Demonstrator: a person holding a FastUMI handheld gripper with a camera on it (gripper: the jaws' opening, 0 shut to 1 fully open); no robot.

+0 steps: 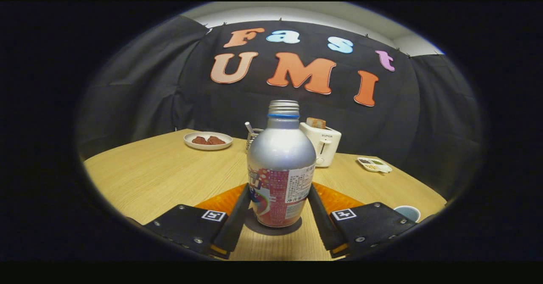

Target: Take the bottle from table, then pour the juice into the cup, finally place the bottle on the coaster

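Note:
A silver aluminium bottle [280, 165] with a red printed label and no cap stands upright between my fingers. Under its base lies a dark grey round coaster [292, 229] on the wooden table [161, 178]. My gripper [280, 193] is shut on the bottle, one finger pressing each side of the label. A small light blue cup [407, 212] stands on the table just right of my right finger; I cannot see what is inside it.
Beyond the bottle stand a white toaster [324, 146] with a slice in it and a glass with a utensil [252, 137]. A white plate of brown food [208, 140] sits far left, a small divided dish [374, 164] far right.

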